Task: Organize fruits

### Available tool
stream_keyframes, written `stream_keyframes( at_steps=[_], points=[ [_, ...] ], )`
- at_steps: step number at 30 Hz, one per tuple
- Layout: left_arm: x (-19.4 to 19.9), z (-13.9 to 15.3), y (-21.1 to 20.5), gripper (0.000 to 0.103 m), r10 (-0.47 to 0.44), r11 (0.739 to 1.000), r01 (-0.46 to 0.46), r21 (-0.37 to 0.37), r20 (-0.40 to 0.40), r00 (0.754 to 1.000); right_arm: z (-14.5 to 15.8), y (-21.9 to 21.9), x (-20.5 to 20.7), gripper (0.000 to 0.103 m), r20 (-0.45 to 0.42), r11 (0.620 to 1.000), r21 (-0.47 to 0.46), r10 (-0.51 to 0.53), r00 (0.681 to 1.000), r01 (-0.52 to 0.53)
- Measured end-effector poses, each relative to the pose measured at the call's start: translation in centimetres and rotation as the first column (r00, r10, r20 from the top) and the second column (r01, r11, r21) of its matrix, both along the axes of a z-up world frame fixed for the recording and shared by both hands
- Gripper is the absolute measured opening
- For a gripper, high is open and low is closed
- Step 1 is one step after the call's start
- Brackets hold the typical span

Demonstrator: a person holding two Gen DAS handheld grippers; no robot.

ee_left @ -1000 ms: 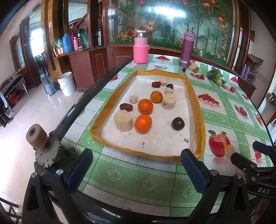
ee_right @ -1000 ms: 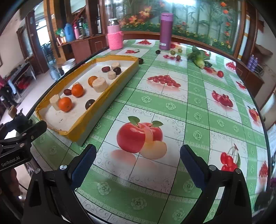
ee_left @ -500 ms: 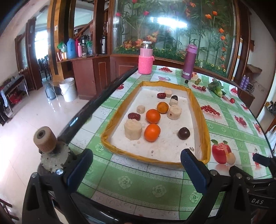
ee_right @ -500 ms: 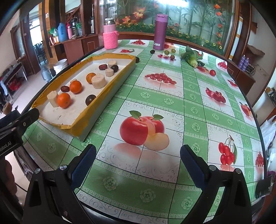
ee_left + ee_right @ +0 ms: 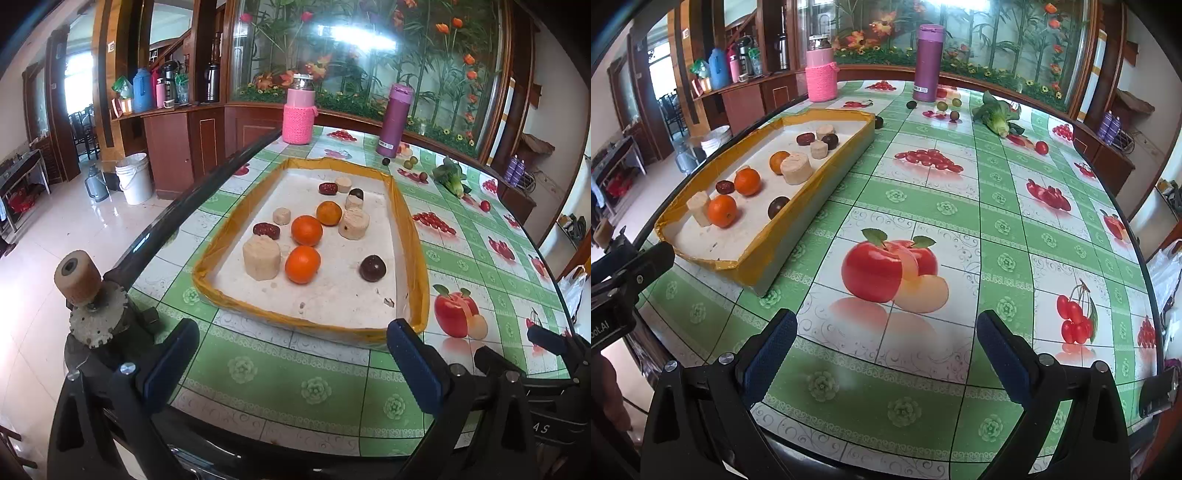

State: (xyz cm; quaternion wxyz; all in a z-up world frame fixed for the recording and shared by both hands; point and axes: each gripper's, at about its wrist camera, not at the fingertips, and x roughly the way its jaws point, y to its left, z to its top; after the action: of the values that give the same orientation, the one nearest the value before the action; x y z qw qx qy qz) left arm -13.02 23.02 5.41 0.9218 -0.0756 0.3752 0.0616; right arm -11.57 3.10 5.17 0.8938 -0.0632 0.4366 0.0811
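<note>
Cabbage (image 5: 995, 114) — right view (clearest)

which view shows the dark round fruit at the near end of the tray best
The left wrist view. There the dark round fruit sits near the middle of the frame, whole and unobstructed on the tray floor. In the right wrist view it is off to the left, smaller, its lower edge hidden behind the tray's yellow rim.

Three oranges (image 5: 306, 230), dark plums (image 5: 372, 268), possibly dates (image 5: 266, 229), loose in yellow-rimmed tray (image 5: 410, 236)
</note>
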Motion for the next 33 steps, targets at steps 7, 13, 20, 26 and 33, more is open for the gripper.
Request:
stream_keyframes(
  at_steps=[7, 13, 20, 26, 33],
  points=[
    [-0.3, -0.3, -0.3, 0.103, -0.015, 0.998, 0.016, 0.059, -0.012, 1.0, 0.1, 0.0, -0.1, 0.099, 0.003, 1.0, -0.01, 0.002, 1.0, -0.002],
    [-0.2, 0.0, -0.4, 0.102, -0.031, 0.997, 0.033, 0.065, -0.021, 0.999, 0.2, 0.4, -0.1, 0.099, 0.007, 1.0, -0.016, 0.005, 1.0, -0.004],
    [-0.4, -0.2, -0.7, 0.103, -0.053, 0.996, 0.055, 0.075, -0.025, 0.998, 0.6, 0.7, -0.5, 0.099, 0.026, 1.0, -0.019, 0.009, 1.0, -0.008],
    [-0.4, -0.2, -0.7, 0.102, -0.064, 0.995, 0.066, 0.071, -0.031, 0.997, 0.7, 0.8, -0.9, 0.099, 0.035, 1.0, -0.008, -0.004, 0.999, 0.005],
    [-0.6, -0.3, -0.7, 0.102, -0.075, 0.994, 0.077, 0.077, -0.038, 0.996, 1.8, 0.9, -1.8, 0.103, 0.11, 1.0, 0.023, -0.011, 0.994, 0.009]
  ],
)
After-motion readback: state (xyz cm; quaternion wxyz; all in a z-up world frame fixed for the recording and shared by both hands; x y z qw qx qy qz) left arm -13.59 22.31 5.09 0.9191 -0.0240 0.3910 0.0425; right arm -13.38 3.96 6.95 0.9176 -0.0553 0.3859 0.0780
